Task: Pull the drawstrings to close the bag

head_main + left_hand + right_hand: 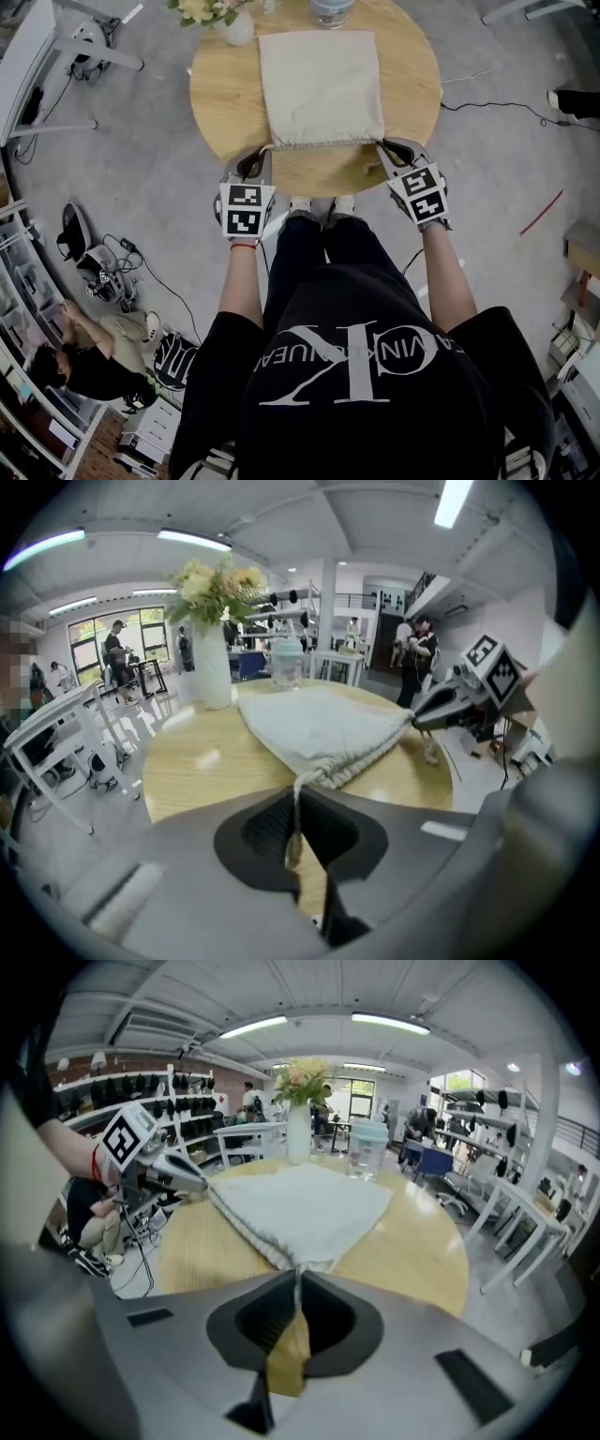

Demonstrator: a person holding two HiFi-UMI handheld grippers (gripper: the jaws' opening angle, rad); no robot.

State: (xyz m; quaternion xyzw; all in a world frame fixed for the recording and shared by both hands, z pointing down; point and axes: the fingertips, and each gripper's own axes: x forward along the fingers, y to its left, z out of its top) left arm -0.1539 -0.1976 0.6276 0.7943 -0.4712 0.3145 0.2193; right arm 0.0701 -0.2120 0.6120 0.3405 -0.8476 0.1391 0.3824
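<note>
A cream cloth drawstring bag lies flat on the round wooden table, its gathered mouth toward me. My left gripper sits at the mouth's left corner, shut on the left drawstring, which runs from the bag down between the jaws. At the mouth's right corner my right gripper is shut on the right drawstring, pinched just below the bag. Each gripper view shows the other gripper across the bag: the right gripper and the left gripper.
A white vase of flowers and a clear water bottle stand at the table's far edge behind the bag. Cables trail over the grey floor. A person sits low at the left near shelving.
</note>
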